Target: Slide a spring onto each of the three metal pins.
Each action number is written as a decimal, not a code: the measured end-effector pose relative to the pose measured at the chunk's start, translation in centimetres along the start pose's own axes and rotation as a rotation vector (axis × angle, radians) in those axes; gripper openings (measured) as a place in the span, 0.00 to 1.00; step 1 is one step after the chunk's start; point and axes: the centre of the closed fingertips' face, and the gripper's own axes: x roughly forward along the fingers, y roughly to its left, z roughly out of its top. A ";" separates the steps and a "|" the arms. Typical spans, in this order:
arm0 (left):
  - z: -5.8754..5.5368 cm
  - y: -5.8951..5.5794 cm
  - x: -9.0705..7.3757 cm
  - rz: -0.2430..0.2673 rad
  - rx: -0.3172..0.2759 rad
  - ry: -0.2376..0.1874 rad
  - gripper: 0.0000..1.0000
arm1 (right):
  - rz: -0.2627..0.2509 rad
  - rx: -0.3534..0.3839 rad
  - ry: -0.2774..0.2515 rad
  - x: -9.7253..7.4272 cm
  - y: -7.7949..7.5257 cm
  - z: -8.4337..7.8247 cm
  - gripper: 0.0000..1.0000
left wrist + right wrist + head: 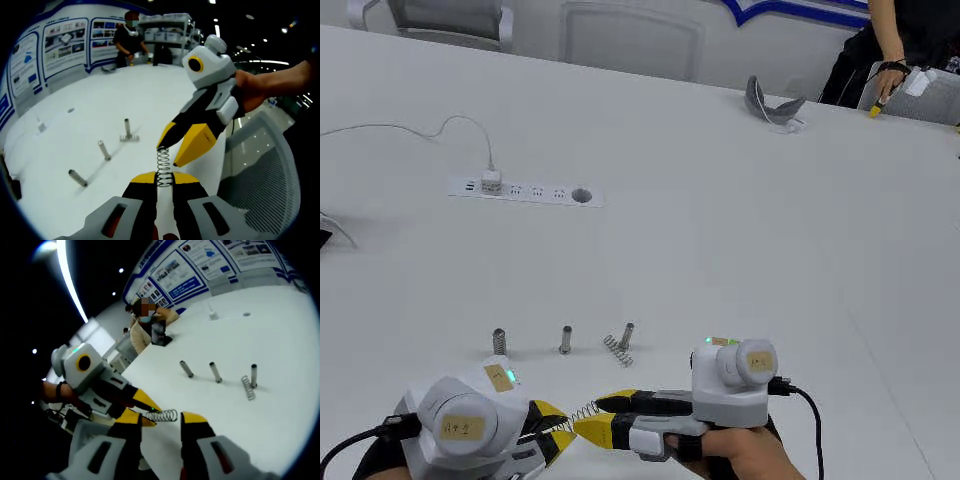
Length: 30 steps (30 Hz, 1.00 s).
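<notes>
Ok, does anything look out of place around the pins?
Yes: one loose spring lies flat on the table beside the rightmost pin in the head view, instead of sitting on it.

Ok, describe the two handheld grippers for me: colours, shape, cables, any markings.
The left gripper and the right gripper look alike: white-grey bodies with a rounded housing, each bearing a tan handwritten label and a small green light. The jaws are black with yellow tips. A black cable trails from the back of each.
</notes>
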 end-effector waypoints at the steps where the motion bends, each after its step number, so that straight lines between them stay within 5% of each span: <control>1: 0.0 0.0 0.0 -0.001 0.001 0.000 0.10 | 0.001 0.001 0.000 0.0 0.0 0.0 0.32; 30: 0.5 -0.3 -0.1 -0.003 0.032 -0.014 0.10 | 0.028 -0.028 0.007 -0.7 0.6 1.2 0.20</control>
